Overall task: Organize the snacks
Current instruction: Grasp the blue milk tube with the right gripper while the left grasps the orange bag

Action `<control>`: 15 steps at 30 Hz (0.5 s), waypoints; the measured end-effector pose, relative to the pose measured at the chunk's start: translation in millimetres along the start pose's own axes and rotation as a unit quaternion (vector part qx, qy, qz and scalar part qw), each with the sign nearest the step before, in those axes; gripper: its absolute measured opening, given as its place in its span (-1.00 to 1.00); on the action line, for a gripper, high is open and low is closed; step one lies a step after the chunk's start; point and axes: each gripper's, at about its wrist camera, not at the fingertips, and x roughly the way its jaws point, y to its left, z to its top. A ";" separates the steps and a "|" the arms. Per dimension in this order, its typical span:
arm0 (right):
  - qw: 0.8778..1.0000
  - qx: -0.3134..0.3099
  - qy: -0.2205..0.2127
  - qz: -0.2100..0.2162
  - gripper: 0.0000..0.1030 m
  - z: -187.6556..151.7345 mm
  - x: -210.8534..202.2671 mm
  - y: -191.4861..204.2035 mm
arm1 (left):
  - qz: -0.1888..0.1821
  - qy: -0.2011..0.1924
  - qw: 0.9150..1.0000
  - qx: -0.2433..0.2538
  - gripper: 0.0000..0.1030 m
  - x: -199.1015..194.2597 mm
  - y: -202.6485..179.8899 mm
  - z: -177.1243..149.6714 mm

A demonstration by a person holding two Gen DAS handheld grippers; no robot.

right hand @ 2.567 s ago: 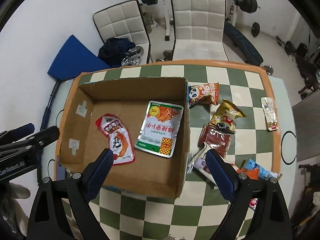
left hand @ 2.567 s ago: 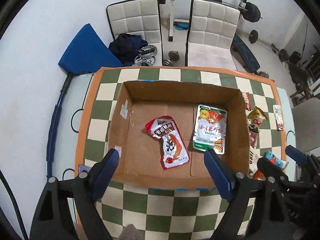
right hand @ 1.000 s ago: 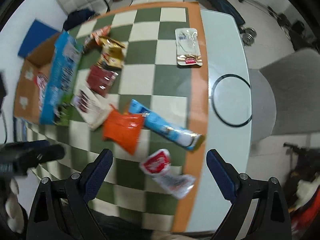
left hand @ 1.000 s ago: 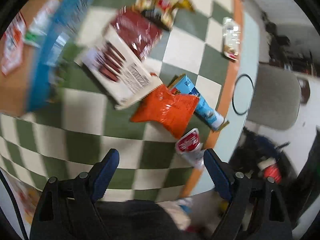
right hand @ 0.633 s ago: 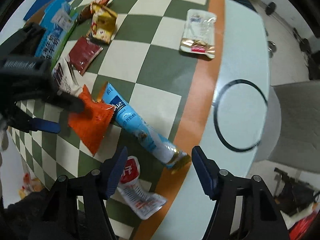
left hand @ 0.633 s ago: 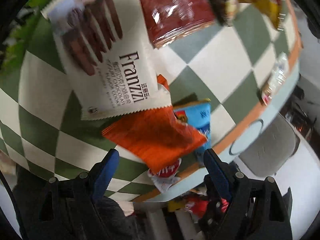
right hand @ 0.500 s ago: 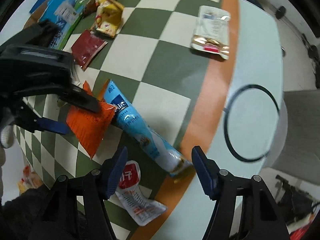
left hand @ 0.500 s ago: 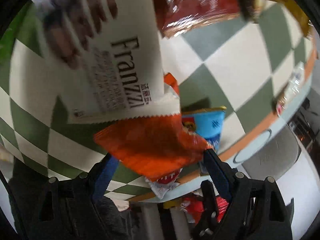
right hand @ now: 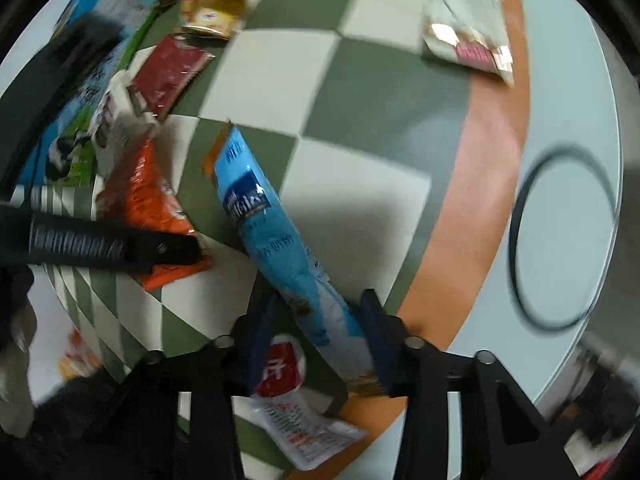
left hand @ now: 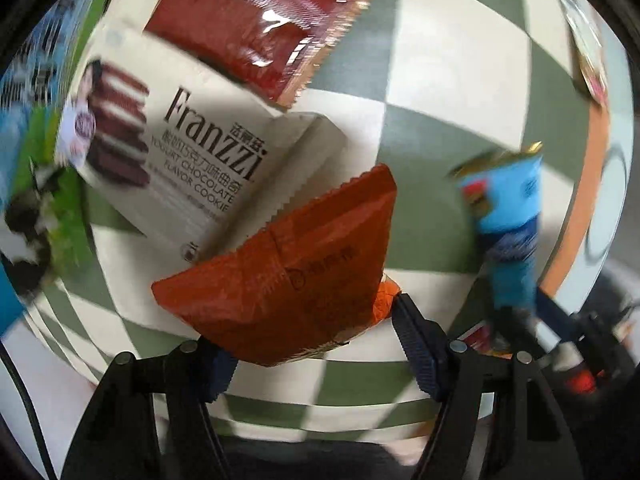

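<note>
The left hand-held gripper (left hand: 312, 336) is closing around the orange packet (left hand: 288, 276), which lies between its jaws on the checkered surface (left hand: 448, 80); the pads do not clearly press it. At the packet's 11 o'clock sits the white Franzzi cookie pack (left hand: 180, 152), with a dark red pouch (left hand: 260, 16) at 12 o'clock. The right hand-held gripper (right hand: 316, 336) is closing around the long blue packet (right hand: 276, 240), jaws either side of its lower end; a firm grip cannot be told. A red-and-white sachet (right hand: 296, 412) lies at the blue packet's 6 o'clock.
</note>
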 end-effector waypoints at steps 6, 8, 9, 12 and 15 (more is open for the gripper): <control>0.986 0.120 0.042 0.107 -0.14 -24.0 16.1 -15.4 | 0.019 -0.028 0.998 0.047 0.35 -2.2 0.5 -18.8; 0.991 0.105 0.029 0.083 0.10 -23.5 11.7 -8.5 | 0.012 -0.033 0.999 0.042 0.35 -6.2 1.1 -20.9; 0.992 0.100 0.022 0.074 0.24 -21.5 9.1 -6.5 | 0.004 -0.034 0.999 0.035 0.35 -6.6 5.1 -22.2; 0.994 0.088 0.007 0.066 0.25 -15.4 8.1 3.7 | -0.021 -0.037 0.999 0.009 0.35 -13.3 24.6 -19.8; 0.995 0.084 0.003 0.052 0.25 -0.9 2.9 7.0 | -0.034 -0.034 0.999 -0.013 0.35 -14.3 32.1 -15.5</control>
